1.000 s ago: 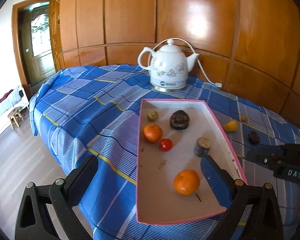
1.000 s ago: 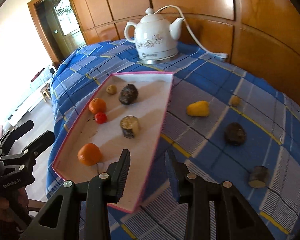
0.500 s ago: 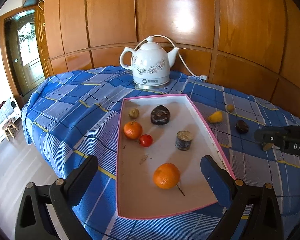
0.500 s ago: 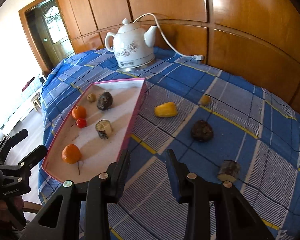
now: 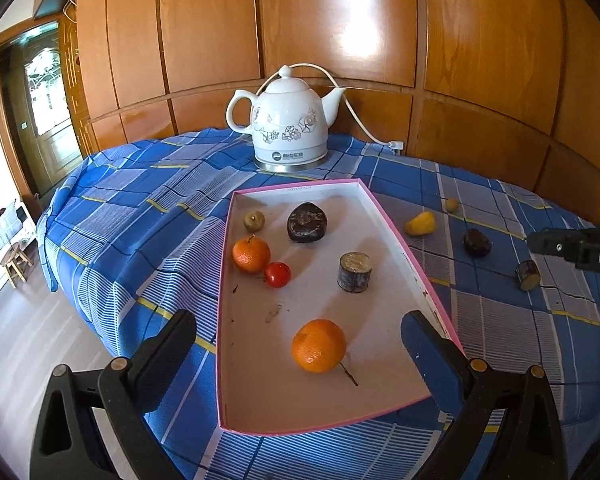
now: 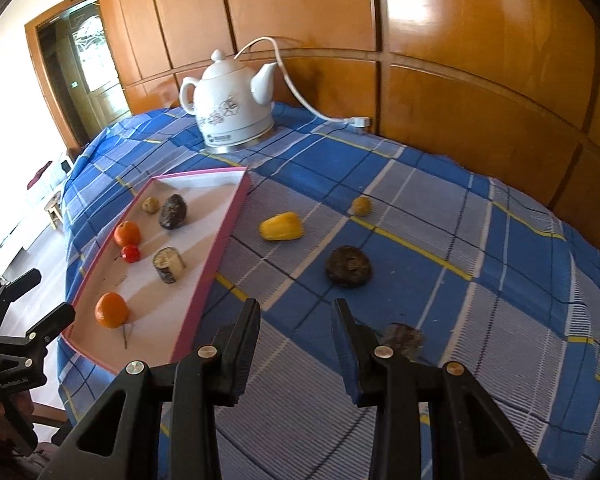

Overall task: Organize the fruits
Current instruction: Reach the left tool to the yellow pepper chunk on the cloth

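A blue plaid cloth (image 5: 132, 216) covers the table, with glossy wood wall panelling (image 5: 340, 40) across the top of the frame and a wooden door (image 5: 40, 108) at upper left. A white ceramic electric kettle (image 5: 286, 128) stands at upper centre. Below it, the pink-rimmed shallow tray (image 5: 416, 276) holds two oranges (image 5: 319, 345), a red tomato (image 5: 277, 274) and dark fruits; a yellow fruit (image 6: 281, 226) and more dark ones lie on the cloth at centre right. The left claw (image 5: 296, 338) is spread wide and empty; the right claw (image 6: 296, 320) is parted, gripping nothing.

right gripper (image 6: 296, 316) empty above cloth (image 6: 440, 184), tray (image 6: 220, 236) left

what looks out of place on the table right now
Four pieces lie loose on the blue cloth outside the pink tray: a yellow fruit, a small tan one, a dark round one and a cut stub.
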Motion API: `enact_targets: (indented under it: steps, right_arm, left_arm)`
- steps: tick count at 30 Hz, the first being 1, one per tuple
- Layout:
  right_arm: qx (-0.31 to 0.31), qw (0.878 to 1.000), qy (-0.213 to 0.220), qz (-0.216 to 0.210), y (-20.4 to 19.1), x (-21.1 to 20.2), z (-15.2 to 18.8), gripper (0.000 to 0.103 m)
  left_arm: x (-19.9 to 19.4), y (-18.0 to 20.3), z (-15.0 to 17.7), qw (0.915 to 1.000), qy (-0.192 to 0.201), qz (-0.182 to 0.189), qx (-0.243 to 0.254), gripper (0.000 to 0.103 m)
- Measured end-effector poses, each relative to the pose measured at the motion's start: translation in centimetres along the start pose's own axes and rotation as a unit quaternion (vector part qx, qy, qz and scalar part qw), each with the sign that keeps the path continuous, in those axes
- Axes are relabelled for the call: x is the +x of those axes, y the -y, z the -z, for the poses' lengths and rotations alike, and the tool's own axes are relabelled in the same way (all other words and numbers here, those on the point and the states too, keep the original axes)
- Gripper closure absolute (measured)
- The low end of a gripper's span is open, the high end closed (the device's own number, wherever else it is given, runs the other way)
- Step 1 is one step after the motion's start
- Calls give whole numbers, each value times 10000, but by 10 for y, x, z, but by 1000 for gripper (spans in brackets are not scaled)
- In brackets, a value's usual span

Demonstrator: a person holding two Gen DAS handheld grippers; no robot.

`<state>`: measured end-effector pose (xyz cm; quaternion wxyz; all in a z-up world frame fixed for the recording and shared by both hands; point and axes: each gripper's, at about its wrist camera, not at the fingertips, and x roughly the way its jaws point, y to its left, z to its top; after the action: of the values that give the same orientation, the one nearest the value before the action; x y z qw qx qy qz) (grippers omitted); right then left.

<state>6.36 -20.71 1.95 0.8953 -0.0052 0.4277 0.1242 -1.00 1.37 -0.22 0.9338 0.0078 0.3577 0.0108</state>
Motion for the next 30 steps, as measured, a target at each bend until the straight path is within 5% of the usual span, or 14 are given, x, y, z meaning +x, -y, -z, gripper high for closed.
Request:
enact_targets:
  steps: [16,24,30]
  right_arm:
    - [631,9944,30,846,98,2,1,66]
    - [1756,9821,-51,680,146,6,12,66]
    - [1504,9847,-237,853,134,13,11,66]
  left_arm:
    - [8,13,-14,9992,-115,335,188,2]
    - [30,55,-49,9891,-351,1157,845,33]
    - [69,95,-75,9785,-686,1445,1304,44]
